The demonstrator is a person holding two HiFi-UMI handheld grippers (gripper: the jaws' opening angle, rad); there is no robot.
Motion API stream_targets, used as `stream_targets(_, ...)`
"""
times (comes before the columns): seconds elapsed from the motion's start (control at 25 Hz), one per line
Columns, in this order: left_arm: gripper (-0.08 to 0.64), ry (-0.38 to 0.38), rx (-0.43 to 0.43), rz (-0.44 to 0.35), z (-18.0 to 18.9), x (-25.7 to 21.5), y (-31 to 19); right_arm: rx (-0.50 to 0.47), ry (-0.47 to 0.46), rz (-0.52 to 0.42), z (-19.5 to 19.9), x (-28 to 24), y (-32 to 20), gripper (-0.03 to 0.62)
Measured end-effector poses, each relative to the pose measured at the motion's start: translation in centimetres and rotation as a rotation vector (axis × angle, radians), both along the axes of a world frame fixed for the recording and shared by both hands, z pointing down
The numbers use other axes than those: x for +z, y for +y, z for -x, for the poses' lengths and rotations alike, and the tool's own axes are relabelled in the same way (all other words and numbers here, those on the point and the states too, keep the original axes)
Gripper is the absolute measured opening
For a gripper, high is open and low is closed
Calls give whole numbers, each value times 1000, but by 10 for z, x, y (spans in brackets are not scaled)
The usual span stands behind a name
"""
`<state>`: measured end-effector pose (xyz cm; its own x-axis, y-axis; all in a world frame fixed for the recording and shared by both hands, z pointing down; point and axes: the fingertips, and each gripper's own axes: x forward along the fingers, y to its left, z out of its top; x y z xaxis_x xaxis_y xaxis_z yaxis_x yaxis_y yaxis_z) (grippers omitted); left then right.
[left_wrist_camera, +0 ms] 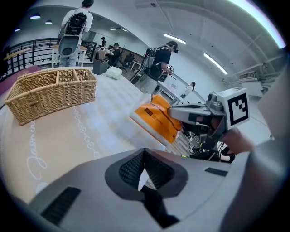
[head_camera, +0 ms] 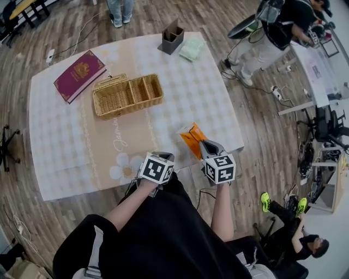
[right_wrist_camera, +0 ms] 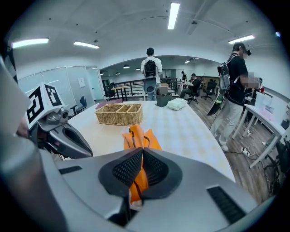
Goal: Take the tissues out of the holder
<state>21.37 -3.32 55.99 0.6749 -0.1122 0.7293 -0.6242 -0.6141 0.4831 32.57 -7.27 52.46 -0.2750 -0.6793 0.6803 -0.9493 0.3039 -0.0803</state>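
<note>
An orange tissue packet (head_camera: 191, 138) hangs just above the table's near right edge, and my right gripper (head_camera: 203, 146) is shut on its end. In the right gripper view the packet (right_wrist_camera: 141, 136) sticks up from between the closed jaws of that gripper (right_wrist_camera: 142, 170). The left gripper view shows the same packet (left_wrist_camera: 155, 118) held by the right gripper (left_wrist_camera: 176, 113). My left gripper (head_camera: 157, 157) hovers to the packet's left over the near table edge, its jaws (left_wrist_camera: 144, 174) closed with nothing in them. The dark holder (head_camera: 172, 38) stands at the far edge, a pale green tissue pack (head_camera: 192, 49) beside it.
A wicker basket (head_camera: 128, 95) with compartments sits mid-table, a burgundy book (head_camera: 80, 75) to its left. The tablecloth (head_camera: 71, 141) covers the table. People stand beyond the far edge (head_camera: 121, 11) and at the right (head_camera: 272, 32); another sits on the floor (head_camera: 297, 240).
</note>
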Motion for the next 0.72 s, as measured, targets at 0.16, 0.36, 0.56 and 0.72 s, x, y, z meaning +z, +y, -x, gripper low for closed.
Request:
stream_targets(0.16, 0, -15, -57, 8, -2, 2, -5, -40, 0, 5, -13, 5, -18, 18)
stream_targets(0.36, 0, -21, -107, 1, -8, 0, -12, -56, 0, 12, -32, 12, -39, 17)
stream_targets(0.56, 0, 12, -161, -17, -12, -6, -17, -47, -34, 26, -52, 24, -61, 17)
stream_targets(0.72, 0, -1, -173, -15, -11, -3, -13, -49, -7, 34, -70, 31, -74, 17)
